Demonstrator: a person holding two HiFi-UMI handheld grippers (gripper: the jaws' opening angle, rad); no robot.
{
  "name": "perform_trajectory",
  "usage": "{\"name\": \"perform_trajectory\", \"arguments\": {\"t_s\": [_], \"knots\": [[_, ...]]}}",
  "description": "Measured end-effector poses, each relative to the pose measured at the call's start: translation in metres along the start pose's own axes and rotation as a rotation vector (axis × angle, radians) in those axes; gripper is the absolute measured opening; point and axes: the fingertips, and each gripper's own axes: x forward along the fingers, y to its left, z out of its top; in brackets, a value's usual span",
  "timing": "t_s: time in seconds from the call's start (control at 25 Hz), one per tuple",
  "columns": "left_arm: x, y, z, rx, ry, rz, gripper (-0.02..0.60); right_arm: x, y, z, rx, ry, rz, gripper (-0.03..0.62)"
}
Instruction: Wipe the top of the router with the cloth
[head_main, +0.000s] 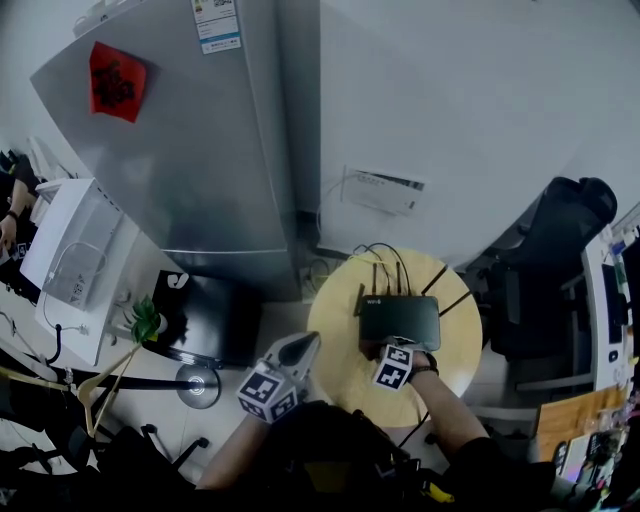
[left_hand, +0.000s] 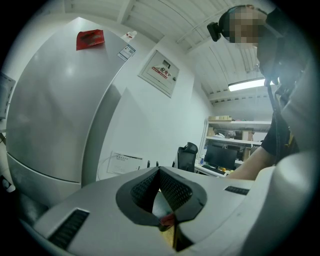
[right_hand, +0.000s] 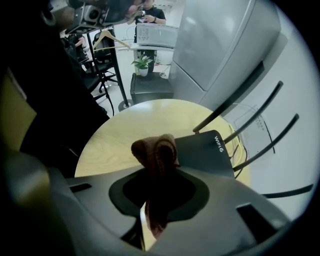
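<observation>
Clearance, from left to right: a black cabinet (head_main: 215, 315) stands on the floor to the left of the left gripper (head_main: 303, 345), with the grey refrigerator (head_main: 190, 150) beyond it. The left gripper hangs at the left rim of the round wooden table (head_main: 335, 375), clear of everything on it. Its jaws are closed tip to tip and hold nothing.

Bare tabletop lies between the two grippers, and also on the near side of the right gripper (head_main: 388, 350). This is the widest open area on the table. Ahead of the right gripper, the router (head_main: 400, 320) occupies the far half of the table. Only a narrow strip of wood and some cables remain between its far edge and the table rim by the wall.

The right gripper is clamped on the brown cloth (right_hand: 156, 150). The bunched end of the cloth sticks out past the jaw tips and sits over the router's near left corner. Contact with the lid cannot be confirmed.

The router lies flat, with its long axis running across the right gripper's line from left to right. Its antennas (right_hand: 260, 117) rise from the far edge and point away from the gripper toward the wall. White lettering sits at the far right corner of the lid.

To the right of the right gripper, off the table, stands a black office chair (head_main: 560, 260).
</observation>
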Motion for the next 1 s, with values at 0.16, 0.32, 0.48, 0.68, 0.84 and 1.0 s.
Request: {"name": "perform_trajectory", "arguments": {"t_s": [0.16, 0.32, 0.48, 0.68, 0.84, 1.0], "knots": [[0.001, 0.0, 0.008, 0.015, -0.034, -0.004, 0.002, -0.014, -0.032, 0.0, 0.013, -0.06, -0.099, 0.067], [0.006, 0.002, 0.012, 0.007, -0.04, 0.007, 0.002, -0.03, -0.083, -0.017, 0.016, -0.034, -0.269, 0.069], [0.007, 0.007, 0.014, 0.022, -0.03, 0.027, 0.002, -0.025, -0.121, -0.035, -0.011, 0.031, -0.366, 0.067], [0.003, 0.019, 0.013, 0.017, -0.023, 0.091, 0.002, 0.0, -0.144, -0.043, -0.066, 0.094, -0.366, 0.068], [-0.004, 0.028, 0.009, -0.006, -0.015, 0.142, 0.002, 0.016, -0.157, -0.045, -0.076, 0.129, -0.384, 0.067], [-0.007, 0.032, 0.005, -0.001, 0.004, 0.161, 0.002, 0.03, -0.153, -0.044, -0.079, 0.15, -0.346, 0.068]]}}
